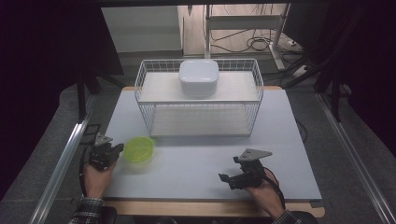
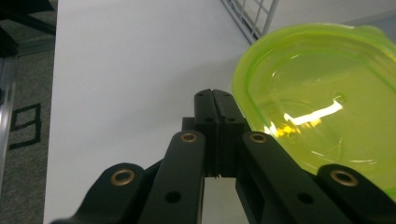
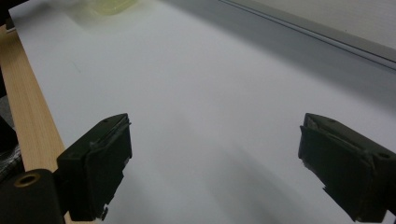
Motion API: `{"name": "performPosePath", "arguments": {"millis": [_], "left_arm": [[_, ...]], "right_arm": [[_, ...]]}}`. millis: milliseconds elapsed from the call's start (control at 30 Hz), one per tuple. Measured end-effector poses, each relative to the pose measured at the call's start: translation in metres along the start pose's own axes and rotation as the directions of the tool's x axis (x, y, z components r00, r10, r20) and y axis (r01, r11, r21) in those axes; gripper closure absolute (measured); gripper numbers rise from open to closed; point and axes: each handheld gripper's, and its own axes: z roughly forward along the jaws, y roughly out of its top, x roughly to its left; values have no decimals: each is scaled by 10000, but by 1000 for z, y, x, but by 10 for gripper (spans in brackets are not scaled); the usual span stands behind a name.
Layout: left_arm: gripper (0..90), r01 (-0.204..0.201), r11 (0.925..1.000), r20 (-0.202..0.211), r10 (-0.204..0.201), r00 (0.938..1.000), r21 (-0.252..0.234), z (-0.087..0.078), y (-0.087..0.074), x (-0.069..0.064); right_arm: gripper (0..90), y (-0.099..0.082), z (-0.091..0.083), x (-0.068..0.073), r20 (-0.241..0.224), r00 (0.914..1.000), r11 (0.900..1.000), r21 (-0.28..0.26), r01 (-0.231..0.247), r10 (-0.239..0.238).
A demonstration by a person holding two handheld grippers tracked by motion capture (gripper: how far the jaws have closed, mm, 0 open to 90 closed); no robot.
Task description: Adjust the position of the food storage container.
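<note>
The green bowl (image 1: 138, 149) sat near the table's (image 1: 196, 163) left edge, in front of the rack (image 1: 199, 100). Left gripper (image 1: 114, 150) closed tight on nothing, tips just beside the bowl's rim. Right gripper (image 1: 225, 179) gaped wide and empty near the front edge.

Lab recording bay, dark curtains (image 1: 42, 70), aluminium frame rails (image 1: 60, 168), loose floor cables (image 1: 259, 44)

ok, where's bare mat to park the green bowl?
Widest patch: mat between green bowl, right gripper and wire rack front. The rack's lower shelf is bare too. Crowded: front-left corner with left gripper beside the bowl; rack top under the white container.
</note>
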Motion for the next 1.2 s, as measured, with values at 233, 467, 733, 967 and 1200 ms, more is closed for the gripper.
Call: {"name": "performPosePath", "arguments": {"millis": [233, 467, 733, 967, 1200], "left_arm": [[900, 198, 9998, 132, -199, 9997, 37, 0, 0, -1], [900, -89, 9998, 447, 80, 9990, 190, 4, 3, -15], [899, -466, 9987, 858, 447, 9953, 198, 11, 9, -34], [899, -567, 9980, 1111, 535, 9924, 262, 17, 12, -41], [899, -814, 9961, 1581, 750, 9846, 344, 25, 16, -55]], "right_arm": [[102, 0, 1, 0, -3, 10000, 10000, 87, -11, 11], [102, -1, 2, 0, 3, 10000, 9999, 127, 0, 0], [103, -1, 2, 0, -4, 10000, 9999, 125, -11, 11], [103, -1, 2, 0, 9, 10000, 9999, 161, 30, -30], [103, -1, 3, 0, 22, 10000, 9998, 215, 46, -47]]}}
